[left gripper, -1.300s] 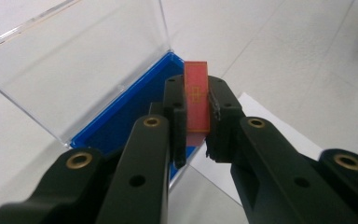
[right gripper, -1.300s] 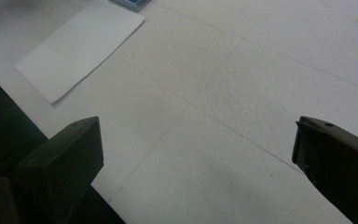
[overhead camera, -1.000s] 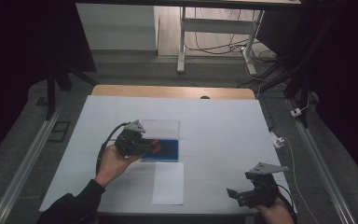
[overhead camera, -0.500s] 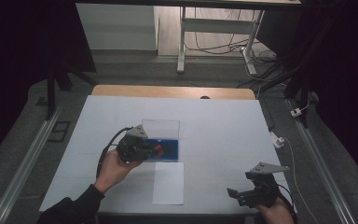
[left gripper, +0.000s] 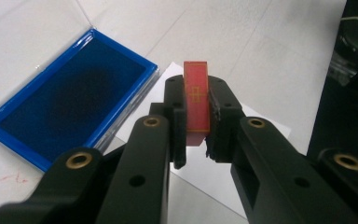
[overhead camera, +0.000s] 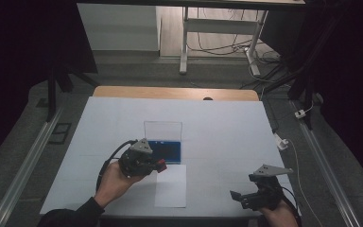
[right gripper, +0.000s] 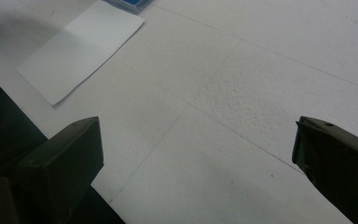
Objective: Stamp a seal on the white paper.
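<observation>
White foam-like board covers the table [overhead camera: 227, 137], and everything in play sits on its near half. Largest on it is the blue tray [overhead camera: 169, 150] with its clear lid [overhead camera: 163, 129] standing up at the tray's twelve o'clock edge; in the left gripper view the tray's dark blue bed [left gripper: 70, 100] looks bare. At the tray's six o'clock lies a white sheet of paper [overhead camera: 171, 185], flat and with nothing on it.

The left gripper [overhead camera: 159, 165] hangs over the seam where tray meets paper, its jaws closed tight on a small red block [left gripper: 196, 100], which stands on edge between the pads, a faint gold cross on its face. The block is clear of both tray and paper, so it is lifted but not yet placed.

The right gripper [overhead camera: 238, 196] waits at about four o'clock from the paper, near the table's front edge, jaws spread wide over bare board with nothing between them.

My judgement: the pick-up is done; carrying the block to its spot, probably the paper just below, and letting go remain.
</observation>
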`<state>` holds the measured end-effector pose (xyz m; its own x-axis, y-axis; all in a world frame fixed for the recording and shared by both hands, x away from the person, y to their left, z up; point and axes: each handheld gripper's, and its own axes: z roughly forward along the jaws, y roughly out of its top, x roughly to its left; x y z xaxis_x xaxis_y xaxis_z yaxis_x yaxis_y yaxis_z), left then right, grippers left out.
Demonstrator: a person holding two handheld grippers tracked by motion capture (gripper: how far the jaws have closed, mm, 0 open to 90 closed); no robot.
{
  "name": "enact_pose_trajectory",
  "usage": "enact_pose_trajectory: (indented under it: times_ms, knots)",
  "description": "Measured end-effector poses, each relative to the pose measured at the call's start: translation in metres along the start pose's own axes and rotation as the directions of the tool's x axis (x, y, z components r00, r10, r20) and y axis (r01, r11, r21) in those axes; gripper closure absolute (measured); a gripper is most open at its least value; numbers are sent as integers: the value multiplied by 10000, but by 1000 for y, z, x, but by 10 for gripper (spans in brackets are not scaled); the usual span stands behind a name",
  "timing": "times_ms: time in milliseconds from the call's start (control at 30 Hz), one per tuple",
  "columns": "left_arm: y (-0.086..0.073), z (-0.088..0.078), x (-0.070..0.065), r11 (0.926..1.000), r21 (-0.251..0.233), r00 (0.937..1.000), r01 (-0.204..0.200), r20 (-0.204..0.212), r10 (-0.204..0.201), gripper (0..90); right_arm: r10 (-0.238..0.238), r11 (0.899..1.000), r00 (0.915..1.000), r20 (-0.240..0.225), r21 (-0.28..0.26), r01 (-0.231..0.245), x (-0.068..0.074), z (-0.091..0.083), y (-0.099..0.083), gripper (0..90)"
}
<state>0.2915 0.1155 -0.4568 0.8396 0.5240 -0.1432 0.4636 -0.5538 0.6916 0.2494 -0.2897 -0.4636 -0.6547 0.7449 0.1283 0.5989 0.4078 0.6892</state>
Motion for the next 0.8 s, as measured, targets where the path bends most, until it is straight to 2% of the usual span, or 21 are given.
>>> enact_pose_trajectory:
  times_ms: [133, 433, 600, 800]
  knots:
    - [0, 7, -3, 9999, 146, 10000, -15, 89, 14, 796, -26, 10000, 10000, -16, 6, 26, 0, 0, 0, 21]
    - [1, 27, -12, 9977, 598, 9992, -322, 261, 307, 796, -37, 10000, 10000, 3, 25, 37, 1, 0, 0, 22]
    - [0, 38, -16, 9967, 752, 9990, -291, 349, 266, 796, -45, 10000, 10000, -1, 26, 45, 1, 0, 0, 21]
    - [-2, 50, -18, 9933, 1069, 9985, -446, 368, 409, 796, -58, 10000, 10000, -2, 24, 58, 1, 0, 0, 21]
